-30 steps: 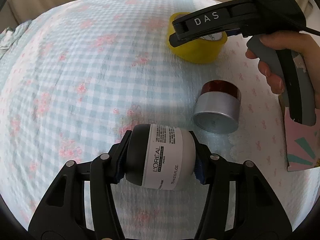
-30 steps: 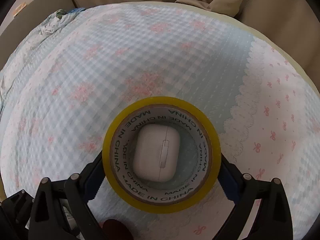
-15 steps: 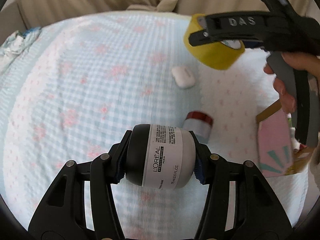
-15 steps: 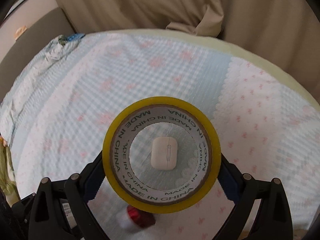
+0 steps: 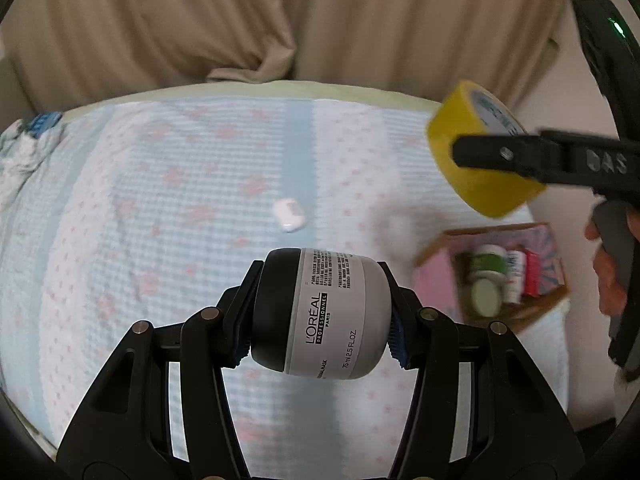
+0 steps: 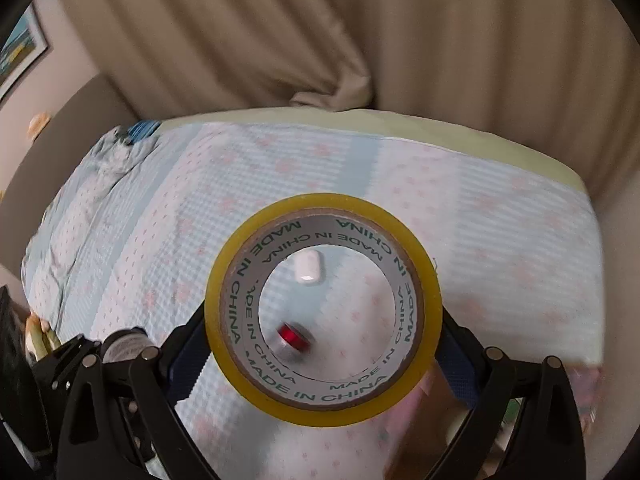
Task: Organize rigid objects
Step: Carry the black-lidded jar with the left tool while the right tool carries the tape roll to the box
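Note:
My left gripper [image 5: 318, 314] is shut on a grey L'Oréal jar [image 5: 324, 312] with a black lid, held high above the bed. My right gripper [image 6: 322, 354] is shut on a yellow tape roll [image 6: 224, 312], also raised; the roll [image 5: 476, 160] and gripper show at the right of the left wrist view. A white earbud case [image 5: 289, 214] lies on the bedspread; it shows through the roll's hole [image 6: 309, 267]. A red-lidded silver jar [image 6: 291, 338] lies below it. A pink box [image 5: 436, 280] holding several jars stands at the bed's right edge.
The bed has a blue-and-white checked spread [image 5: 160, 220] with pink flowers. Beige curtains [image 5: 320, 20] hang behind it. Crumpled cloth [image 5: 24, 148] lies at the far left corner. The bed's right edge [image 5: 560, 340] drops off by the box.
Both grippers have risen further from the bed with their loads. The pink box with jars has come into the left wrist view; the earbud case and red-lidded jar look smaller.

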The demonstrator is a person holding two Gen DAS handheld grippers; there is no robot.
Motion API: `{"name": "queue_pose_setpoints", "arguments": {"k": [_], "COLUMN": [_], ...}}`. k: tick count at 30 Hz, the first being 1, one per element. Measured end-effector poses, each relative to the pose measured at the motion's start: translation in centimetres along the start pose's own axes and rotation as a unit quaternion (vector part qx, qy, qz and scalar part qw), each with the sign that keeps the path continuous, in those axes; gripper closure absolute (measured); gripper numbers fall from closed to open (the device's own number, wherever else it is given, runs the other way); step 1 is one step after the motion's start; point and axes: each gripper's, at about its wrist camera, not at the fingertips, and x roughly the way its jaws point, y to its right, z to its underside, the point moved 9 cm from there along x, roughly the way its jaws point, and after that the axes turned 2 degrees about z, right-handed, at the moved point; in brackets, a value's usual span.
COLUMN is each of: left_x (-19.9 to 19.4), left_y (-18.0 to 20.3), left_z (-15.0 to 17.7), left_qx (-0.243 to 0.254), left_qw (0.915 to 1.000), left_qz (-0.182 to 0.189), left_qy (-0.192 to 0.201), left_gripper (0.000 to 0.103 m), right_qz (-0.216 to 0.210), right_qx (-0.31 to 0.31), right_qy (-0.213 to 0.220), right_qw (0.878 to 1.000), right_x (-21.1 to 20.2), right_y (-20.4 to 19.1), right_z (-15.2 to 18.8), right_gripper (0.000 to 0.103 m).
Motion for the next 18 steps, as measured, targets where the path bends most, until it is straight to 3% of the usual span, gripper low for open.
{"name": "queue_pose_setpoints", "arguments": {"k": [10, 18], "left_x": [1.0, 6.1], "left_y": [13.8, 21.9], "left_z": [-1.2, -0.7], "left_qx": [0.063, 0.107], "left_qw": [0.9945, 0.9869], "left_qz": [0.077, 0.093], "left_qy": [-0.032, -0.076], "left_gripper": [0.053, 0.053], "right_qz": [0.076, 0.108], "right_qx": [0.108, 0.179], "right_qy": [-0.016, -0.037], "right_qw": [0.991, 0.977], "right_x": [-9.1, -10.7], "right_y": [12.3, 20.0], "right_z": [8.2, 14.8], "right_gripper": [0.006, 0.006]}}
